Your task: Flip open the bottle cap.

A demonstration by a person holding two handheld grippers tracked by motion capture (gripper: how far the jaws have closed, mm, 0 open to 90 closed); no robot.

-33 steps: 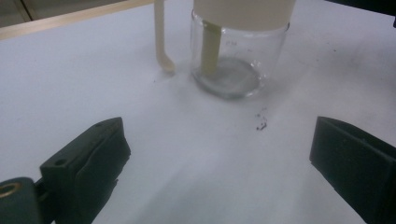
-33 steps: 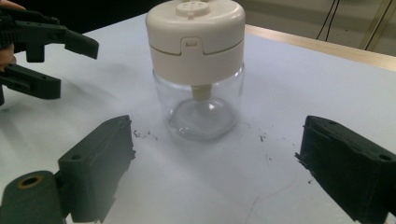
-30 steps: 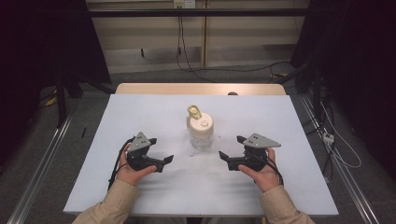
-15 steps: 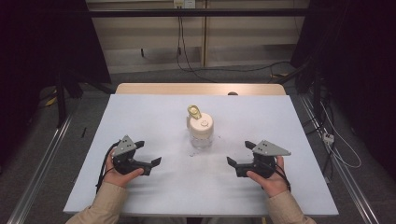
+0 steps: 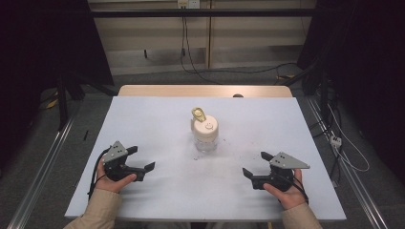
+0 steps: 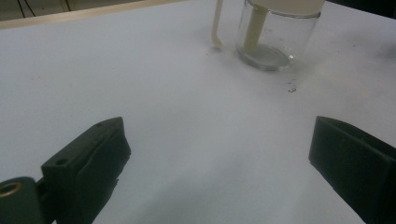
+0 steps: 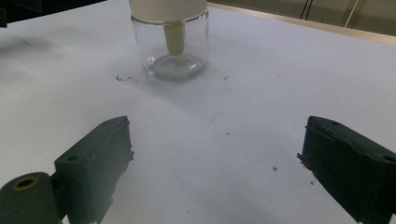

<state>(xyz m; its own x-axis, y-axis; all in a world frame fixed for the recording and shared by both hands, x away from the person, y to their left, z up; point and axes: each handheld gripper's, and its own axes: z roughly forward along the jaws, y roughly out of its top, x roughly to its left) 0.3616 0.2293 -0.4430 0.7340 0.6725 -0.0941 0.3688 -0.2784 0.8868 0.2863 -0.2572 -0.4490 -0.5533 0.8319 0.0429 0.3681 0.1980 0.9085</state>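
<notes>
No words, numbers or brand names can be read anywhere. The cream lid of the glass jar has a small mark on top, but it is too tiny to make out. The glass of the jar is plain and has no label. The white tabletop around the jar has only little dark specks, not letters.

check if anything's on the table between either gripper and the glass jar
Nothing visible is. Bare white table lies between the left gripper and the glass jar, and between the right gripper and the jar, apart from a few dark specks beside it. Both grippers' jaws stand open.
</notes>
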